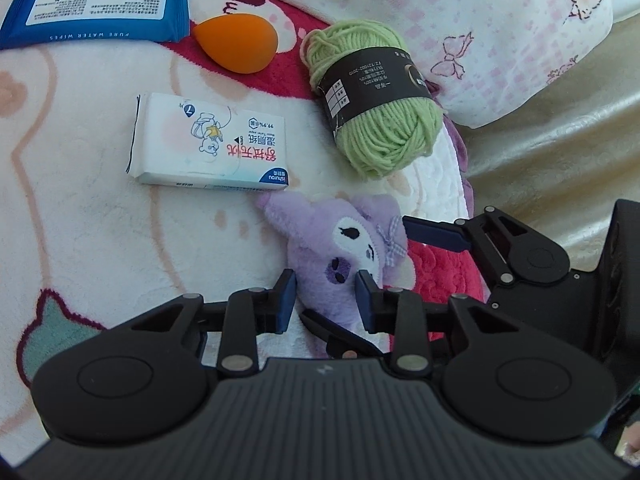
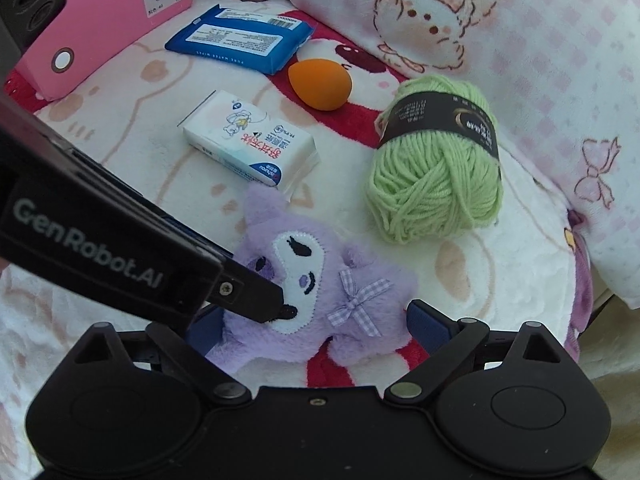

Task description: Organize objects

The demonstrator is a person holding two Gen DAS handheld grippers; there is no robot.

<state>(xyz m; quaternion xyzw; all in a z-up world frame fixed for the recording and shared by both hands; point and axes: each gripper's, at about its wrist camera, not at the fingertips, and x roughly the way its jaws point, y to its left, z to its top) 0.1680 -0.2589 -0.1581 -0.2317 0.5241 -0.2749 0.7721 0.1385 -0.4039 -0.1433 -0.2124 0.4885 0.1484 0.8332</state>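
A: Purple plush, soft pile, stitched white face: in the left wrist view we log the plush toy (image 1: 344,256) directly ahead of the left gripper (image 1: 326,300), whose blue pads (image 1: 286,300) stand narrow and pinch the toy's lower edge. Its long axis runs away from us, ear tip toward the white tissue pack (image 1: 208,144).

B: Agreed. We also see the right gripper's finger (image 1: 436,234) lying beside the gingham bow there.

A: Right wrist view: the right gripper (image 2: 316,320) stands wide, straddling the toy (image 2: 316,280) without pressing it; the left unit comes in from the left onto the face.

B: We judge both equally near. Ribbed green yarn (image 2: 436,160), smooth orange sponge (image 2: 320,84) and glossy blue wipes (image 2: 240,42) lie beyond, on the fleece blanket (image 2: 500,280).
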